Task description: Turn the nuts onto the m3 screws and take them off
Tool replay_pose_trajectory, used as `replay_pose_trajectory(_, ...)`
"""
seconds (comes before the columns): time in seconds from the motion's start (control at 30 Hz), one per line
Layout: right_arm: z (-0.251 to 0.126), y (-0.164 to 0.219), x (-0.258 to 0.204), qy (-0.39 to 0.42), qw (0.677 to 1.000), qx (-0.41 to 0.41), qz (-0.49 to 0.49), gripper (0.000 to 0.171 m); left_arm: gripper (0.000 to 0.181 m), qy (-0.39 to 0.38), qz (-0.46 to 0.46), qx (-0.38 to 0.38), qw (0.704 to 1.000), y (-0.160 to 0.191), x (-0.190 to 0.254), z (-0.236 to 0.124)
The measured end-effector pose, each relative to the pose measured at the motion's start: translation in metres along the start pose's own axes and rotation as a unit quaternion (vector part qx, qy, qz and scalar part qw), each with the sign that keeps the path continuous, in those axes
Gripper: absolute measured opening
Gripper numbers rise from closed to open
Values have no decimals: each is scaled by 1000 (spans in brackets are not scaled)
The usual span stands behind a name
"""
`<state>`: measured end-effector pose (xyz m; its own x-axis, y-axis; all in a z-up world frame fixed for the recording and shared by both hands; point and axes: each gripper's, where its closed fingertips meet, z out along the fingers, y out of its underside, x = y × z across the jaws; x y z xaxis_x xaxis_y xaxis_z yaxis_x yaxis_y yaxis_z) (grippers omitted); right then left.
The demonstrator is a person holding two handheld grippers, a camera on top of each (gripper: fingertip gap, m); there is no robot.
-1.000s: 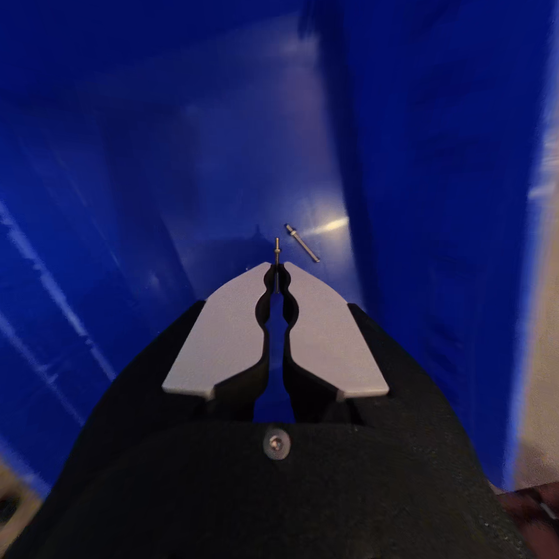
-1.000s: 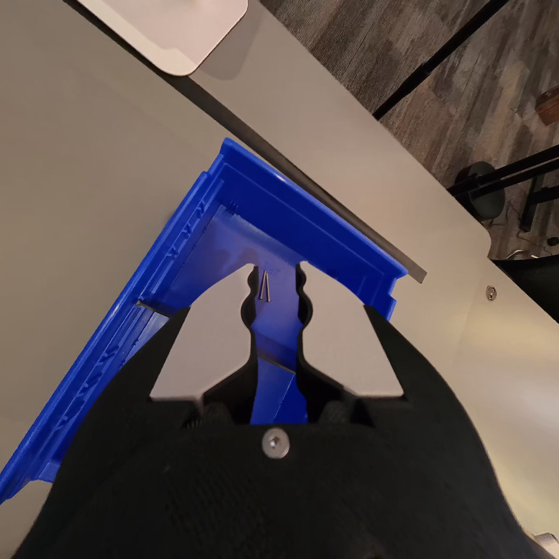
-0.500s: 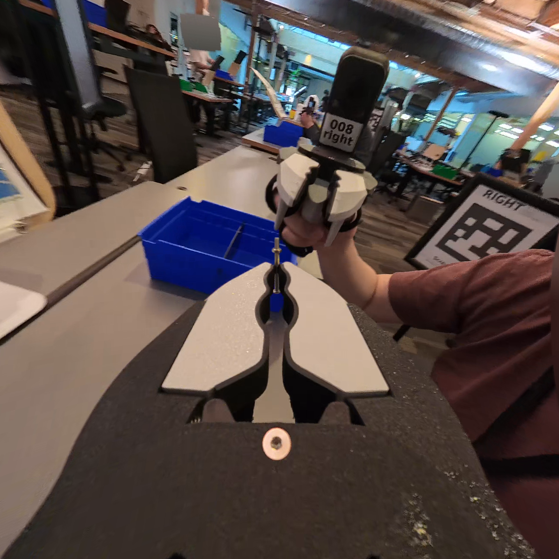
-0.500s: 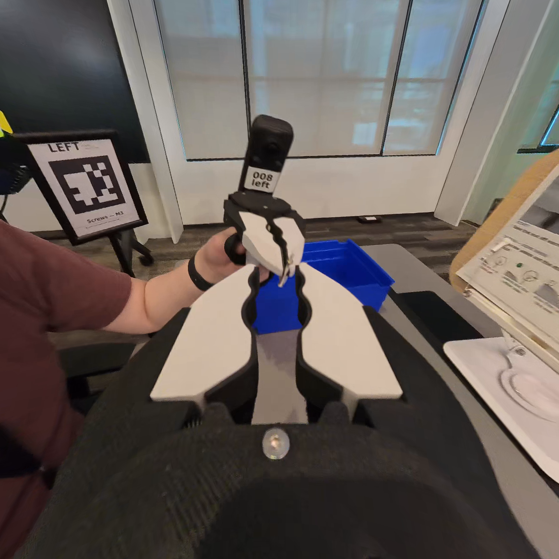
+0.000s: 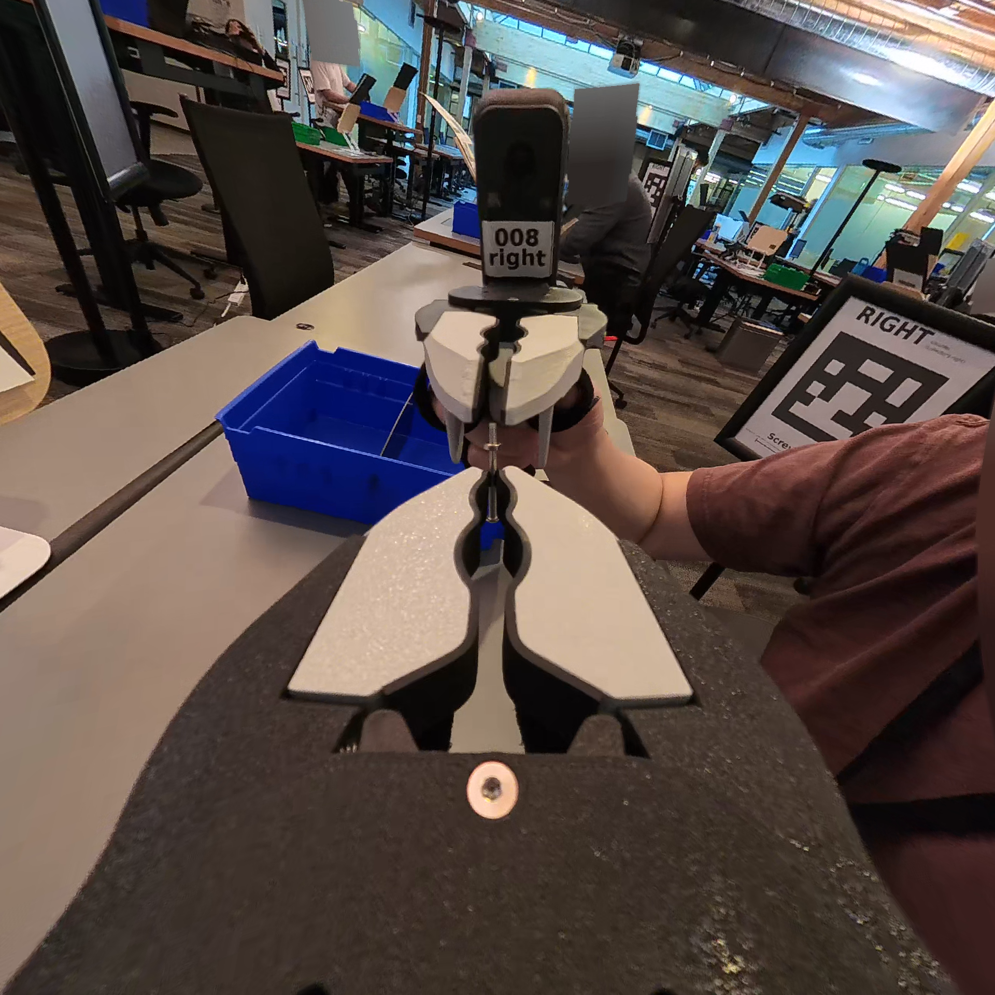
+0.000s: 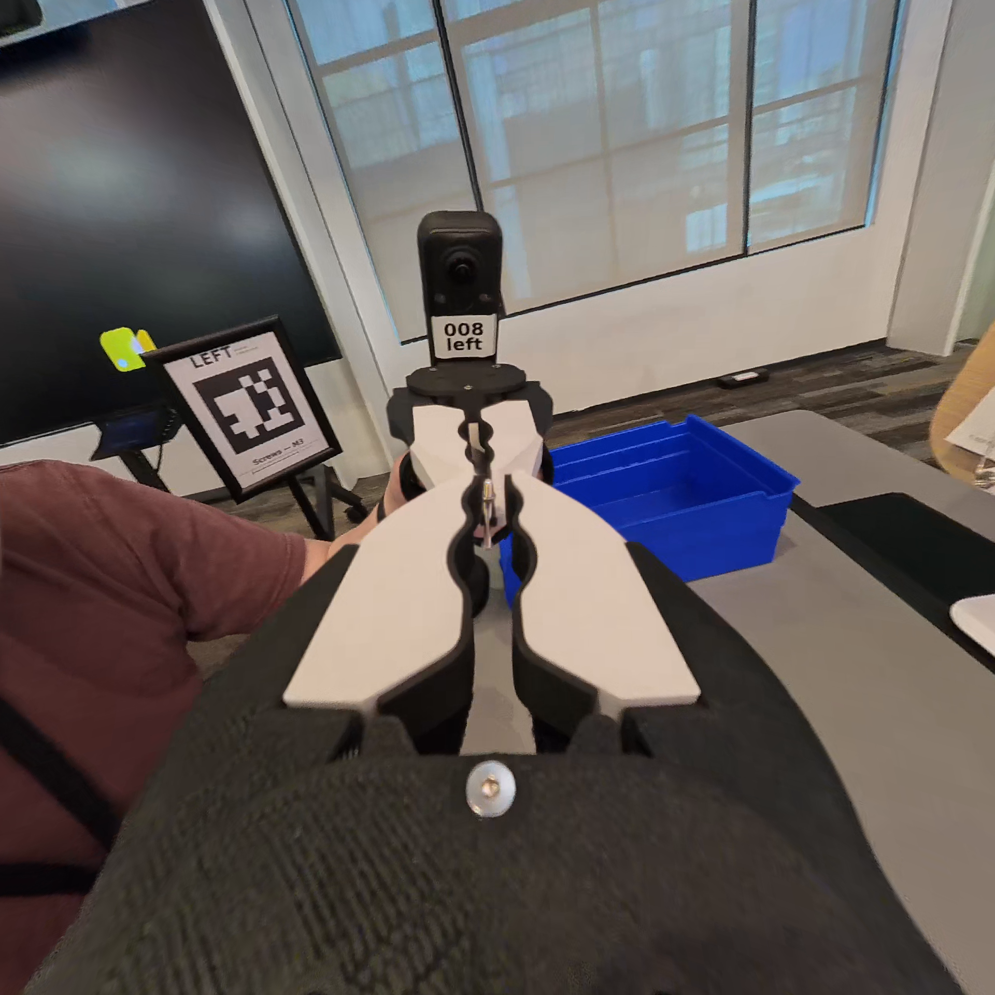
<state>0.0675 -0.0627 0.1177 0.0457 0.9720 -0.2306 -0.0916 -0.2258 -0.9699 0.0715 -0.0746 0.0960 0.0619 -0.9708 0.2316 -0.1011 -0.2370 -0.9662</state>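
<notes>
Screw: the M3 screw is thin bright metal, held in the air above the tabletop, between the two grippers that face each other.
Nut: a small nut sits on the shaft, part way along, just beyond the tips of the left gripper.
Left gripper: the left gripper has its fingers closed on the lower part of the screw, so the shaft stands out forward.
Right gripper: the right gripper has its fingers a little apart around the screw's free end; they do not seem to pinch it.
Handling: I judge the screw light, stiff and slippery; it can turn or slide out easily. The nut is better taken on its flat sides, close to the tips.
Risk: a dropped nut is tiny and would be hard to find.
Surface: grey smooth tabletop, with a blue plastic bin well behind the grippers.
Room: open workshop with desks, chairs, windows and framed marker signs on stands.
</notes>
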Motion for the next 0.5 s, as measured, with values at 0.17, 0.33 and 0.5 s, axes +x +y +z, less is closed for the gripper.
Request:
replay_pose_trajectory(0.17,5,9,-2,-1,1000,-25,-13,4,2,0,0,-6,1000,3,0,3)
replay_pose_trajectory(0.33,6,13,-4,-4,999,-37,-10,3,2,3,-6,-17,1000,6,1,4)
replay_pose_trajectory(0.5,8,12,-4,-19,999,-26,17,3,5,11,-20,-32,999,14,1,10)
